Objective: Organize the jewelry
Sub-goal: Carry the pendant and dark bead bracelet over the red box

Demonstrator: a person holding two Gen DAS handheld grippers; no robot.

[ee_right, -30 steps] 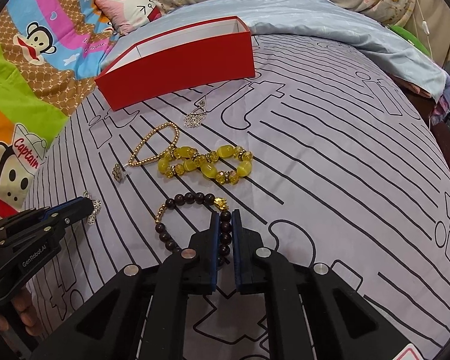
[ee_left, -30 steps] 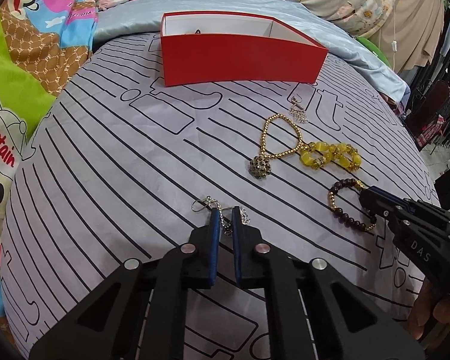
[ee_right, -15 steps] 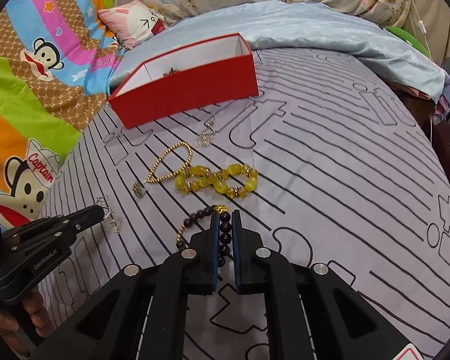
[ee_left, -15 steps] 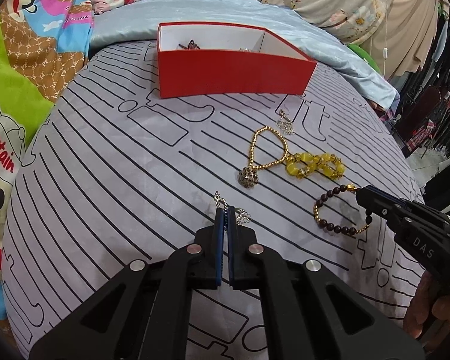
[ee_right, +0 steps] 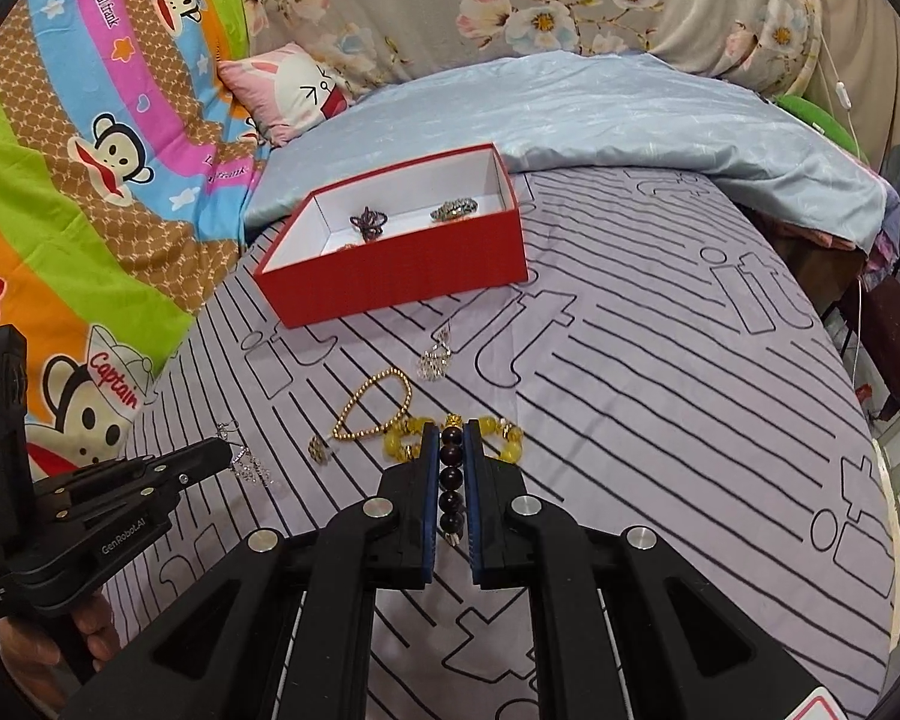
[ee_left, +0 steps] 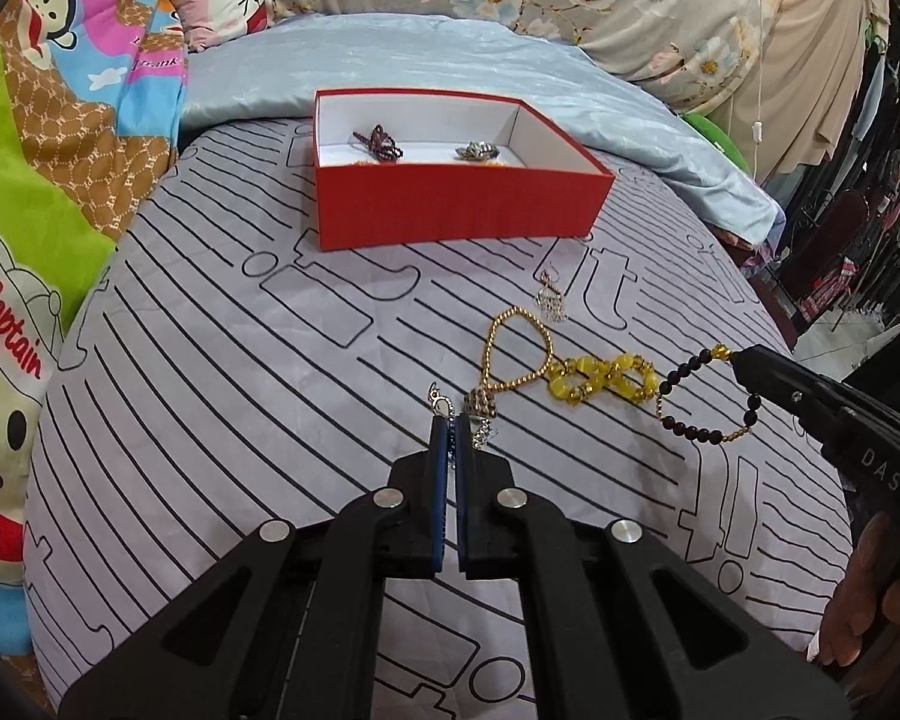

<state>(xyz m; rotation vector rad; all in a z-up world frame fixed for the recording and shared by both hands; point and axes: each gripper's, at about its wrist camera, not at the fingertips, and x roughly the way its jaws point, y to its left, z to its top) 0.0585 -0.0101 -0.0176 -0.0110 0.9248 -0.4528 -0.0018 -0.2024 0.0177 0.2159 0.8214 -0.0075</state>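
My left gripper (ee_left: 450,420) is shut on a silver dangle earring (ee_left: 441,405), lifted off the bed; it hangs from the tip in the right wrist view (ee_right: 247,463). My right gripper (ee_right: 451,435) is shut on a dark bead bracelet (ee_right: 452,480), which hangs in the air in the left wrist view (ee_left: 690,426). The red box (ee_left: 450,216) stands at the far side and holds a dark piece (ee_left: 381,141) and a silver piece (ee_left: 477,150). A gold bead bracelet (ee_left: 516,354), a yellow bead bracelet (ee_left: 600,381) and a silver pendant (ee_left: 552,300) lie on the striped bedcover.
A light blue quilt (ee_left: 450,66) lies behind the box. Cartoon bedding (ee_left: 42,180) rises on the left. The bed edge drops off on the right toward hanging clothes (ee_left: 858,180).
Both grippers have risen off the bedcover with their pieces: the left closed on the earring and lifted it, the right lifted the dark bracelet. The box interior has come into view.
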